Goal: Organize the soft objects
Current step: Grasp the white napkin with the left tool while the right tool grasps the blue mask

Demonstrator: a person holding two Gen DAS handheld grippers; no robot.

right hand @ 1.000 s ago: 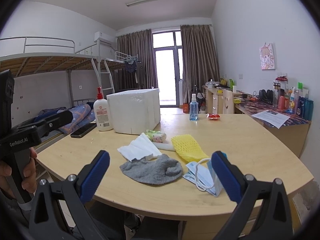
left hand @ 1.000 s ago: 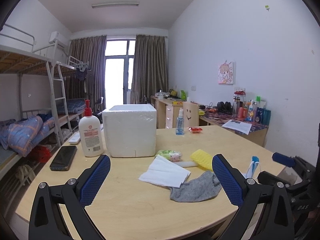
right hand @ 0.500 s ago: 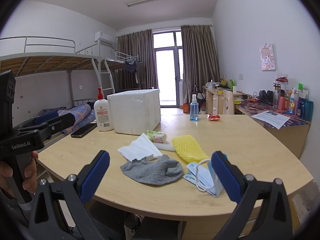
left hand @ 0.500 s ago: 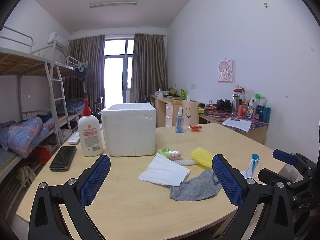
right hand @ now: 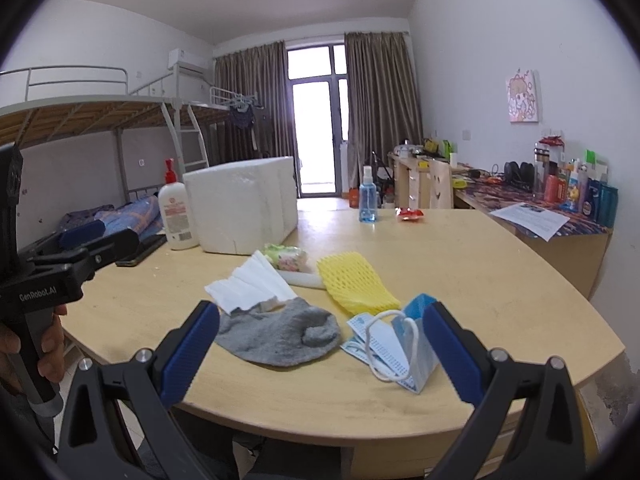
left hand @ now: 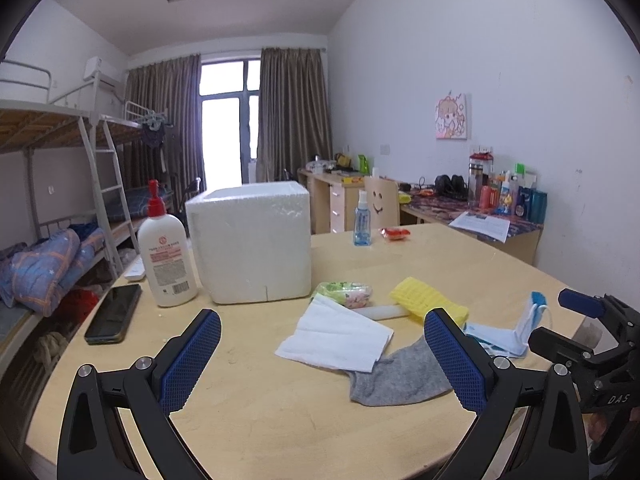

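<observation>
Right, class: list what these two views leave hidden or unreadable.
- Foam box inside: both views sit too low to see in.
- Lotion bottle label: print too small.
- Sock: part hidden by a left finger, left view.
- White stick: ends covered.

On the counter [left hand: 460,268], a foam box [left hand: 252,240] is standing toward the back, with a lotion bottle [left hand: 166,256] just left of it and a phone [left hand: 114,312] lying before that bottle. Before the box, a tissue [left hand: 336,336] is overlapping a sock [left hand: 400,376]; a foam net [left hand: 428,300] is lying right of the tissue, and a face mask [right hand: 396,348] is sitting right of the sock.
</observation>
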